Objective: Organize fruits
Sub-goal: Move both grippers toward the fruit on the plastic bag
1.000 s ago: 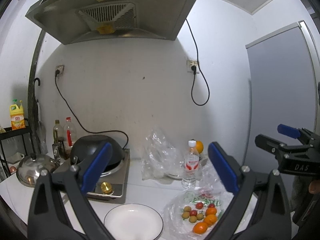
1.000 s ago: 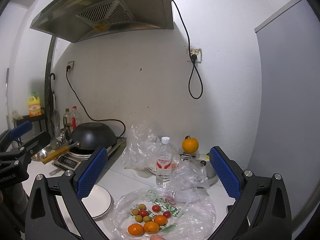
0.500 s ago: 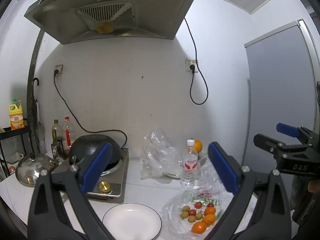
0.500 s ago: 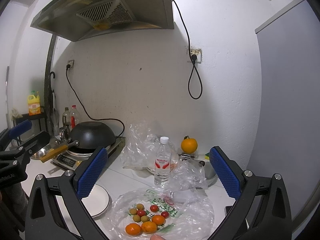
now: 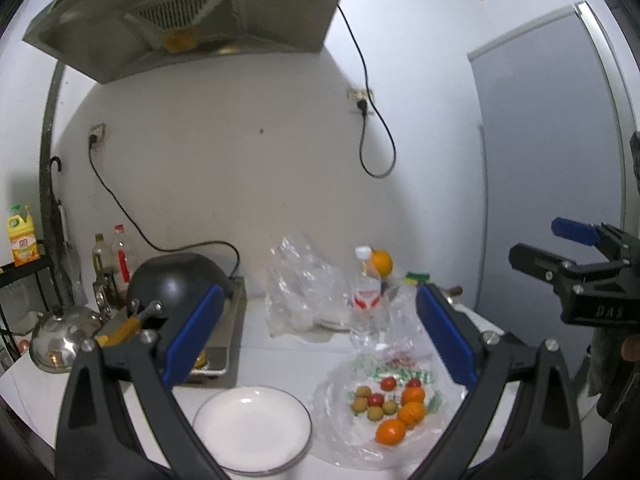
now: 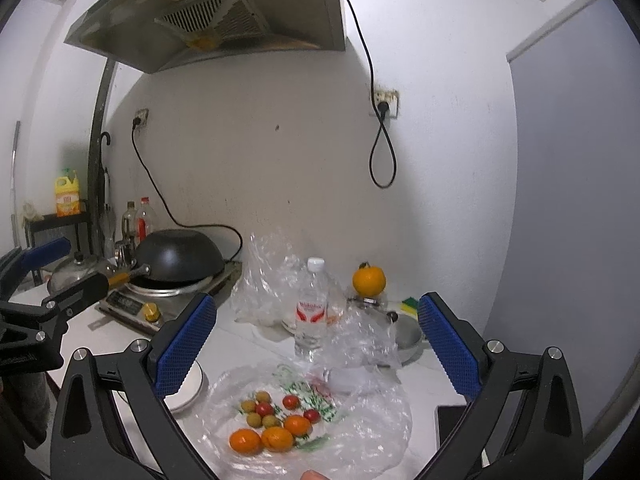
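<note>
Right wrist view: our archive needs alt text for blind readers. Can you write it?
The open right gripper hovers over small fruits lying on a plastic bag on a white counter. Behind stand a water bottle, a wok and an orange.

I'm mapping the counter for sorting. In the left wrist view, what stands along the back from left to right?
Yellow detergent bottle → steel pot lid → black wok → crumpled clear bag → water bottle.
</note>
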`<state>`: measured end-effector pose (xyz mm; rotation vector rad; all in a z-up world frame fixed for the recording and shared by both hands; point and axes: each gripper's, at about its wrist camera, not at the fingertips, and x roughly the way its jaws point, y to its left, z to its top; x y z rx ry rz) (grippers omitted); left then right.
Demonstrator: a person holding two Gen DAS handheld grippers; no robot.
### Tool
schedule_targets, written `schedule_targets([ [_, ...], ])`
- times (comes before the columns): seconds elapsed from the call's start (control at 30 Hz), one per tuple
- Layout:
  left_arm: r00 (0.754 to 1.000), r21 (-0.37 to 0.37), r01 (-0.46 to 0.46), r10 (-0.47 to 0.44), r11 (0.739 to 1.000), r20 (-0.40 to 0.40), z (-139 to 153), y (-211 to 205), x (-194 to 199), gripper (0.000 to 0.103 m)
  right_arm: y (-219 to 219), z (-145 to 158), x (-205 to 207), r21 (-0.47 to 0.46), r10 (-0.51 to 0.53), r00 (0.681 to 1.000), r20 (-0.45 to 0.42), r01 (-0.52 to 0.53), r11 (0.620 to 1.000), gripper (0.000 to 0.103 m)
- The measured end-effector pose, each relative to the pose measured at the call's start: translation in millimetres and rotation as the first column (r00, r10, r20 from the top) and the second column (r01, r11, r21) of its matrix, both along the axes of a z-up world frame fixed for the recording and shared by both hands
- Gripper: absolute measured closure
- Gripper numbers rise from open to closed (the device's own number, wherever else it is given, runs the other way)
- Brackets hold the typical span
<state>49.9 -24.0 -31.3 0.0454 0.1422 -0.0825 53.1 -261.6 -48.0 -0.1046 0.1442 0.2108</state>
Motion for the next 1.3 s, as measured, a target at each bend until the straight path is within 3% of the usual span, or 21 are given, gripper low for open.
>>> schedule_targets([
  [0.57,0.981,0.076,0.047,-0.032,0.996,-0.189,-66,-47,42,0.005,-27,-61,35,0.011,0.058,0.985,-0.161,-0.056,0.998,0.016],
  [0.93,0.935,0.089,0.095,-0.058,0.991,-0.349,-116,-64,73,0.005,-32,-100,61,0.043,0.091,0.956,-0.279,-0.083,0.996,0.018],
  [1.3,0.899,0.096,0.131,-0.077,0.987,-0.432,-144,-74,89,0.005,-36,-120,78,0.059,0.092,0.937,-0.336,-0.077,0.995,0.018],
])
